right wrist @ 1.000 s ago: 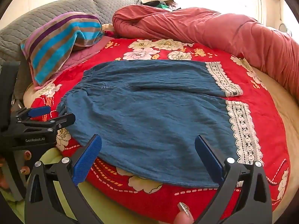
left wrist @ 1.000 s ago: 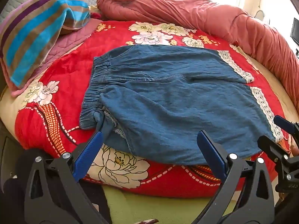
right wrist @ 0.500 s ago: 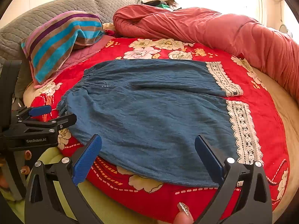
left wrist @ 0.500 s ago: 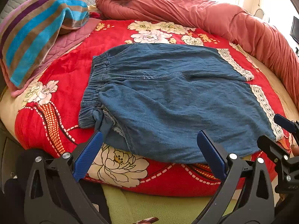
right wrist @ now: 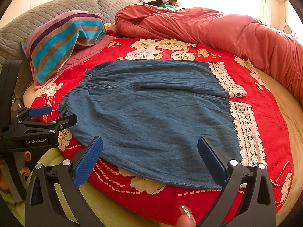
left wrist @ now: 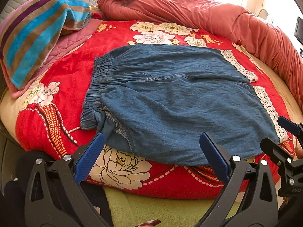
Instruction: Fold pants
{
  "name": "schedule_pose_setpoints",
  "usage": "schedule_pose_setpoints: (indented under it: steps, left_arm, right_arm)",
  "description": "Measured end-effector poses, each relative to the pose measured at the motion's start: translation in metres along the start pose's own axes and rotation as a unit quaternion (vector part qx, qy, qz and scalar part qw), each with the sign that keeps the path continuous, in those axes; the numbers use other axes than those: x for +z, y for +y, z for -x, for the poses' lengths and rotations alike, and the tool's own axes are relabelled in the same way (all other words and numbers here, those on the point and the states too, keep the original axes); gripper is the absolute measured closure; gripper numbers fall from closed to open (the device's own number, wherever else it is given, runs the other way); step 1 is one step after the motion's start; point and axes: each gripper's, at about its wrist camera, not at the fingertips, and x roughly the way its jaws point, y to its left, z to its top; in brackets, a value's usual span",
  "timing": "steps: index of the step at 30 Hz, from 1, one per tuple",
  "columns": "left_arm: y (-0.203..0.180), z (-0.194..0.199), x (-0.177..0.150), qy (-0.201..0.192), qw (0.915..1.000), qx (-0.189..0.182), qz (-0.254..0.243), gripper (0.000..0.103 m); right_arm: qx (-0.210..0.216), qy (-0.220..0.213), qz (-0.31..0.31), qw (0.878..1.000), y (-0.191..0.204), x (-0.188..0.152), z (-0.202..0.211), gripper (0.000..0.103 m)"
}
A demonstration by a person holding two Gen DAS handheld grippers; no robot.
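Two grippers: both hover at the near edge of the bed, each with its blue pads spread wide and nothing between them.
Left gripper (left wrist: 151,153): fingers apart, poised just short of the pants' near edge by the waistband end; it also shows at the left edge of the right wrist view (right wrist: 55,116), likewise parted.
Right gripper (right wrist: 150,158): fingers apart, low over the near edge of the pants toward the lace hems; seen from the left wrist view (left wrist: 278,132) at the far right, also parted.
Pants (left wrist: 170,102): blue denim, lying flat across the red floral blanket, waistband to the left and legs running right.
Waistband (left wrist: 96,87): elastic and gathered; its near corner is bunched and turned so inner seam stitching shows.
Lace hems (right wrist: 246,130): white lace trim on both leg ends, the far leg's trim sitting just beyond the near one.
Red floral blanket (left wrist: 121,36): covers the bed under the pants.
Striped towel (left wrist: 37,37): piled at the far left, well apart from the pants.
Pink-red duvet (right wrist: 208,28): heaped along the far and right sides.
Fingertip (right wrist: 186,216): a glittery nail shows at the bottom of the right wrist view.
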Motion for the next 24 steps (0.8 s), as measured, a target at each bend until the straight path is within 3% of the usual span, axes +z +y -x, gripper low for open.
schedule_pose_setpoints:
  steps: [24]
  left_arm:
    - [0.0012, -0.0002, -0.0011, 0.000, 1.0000, 0.002, 0.000, 0.009]
  right_arm:
    - [0.001, 0.002, 0.001, 1.000, 0.0005, -0.0005, -0.0005, 0.004]
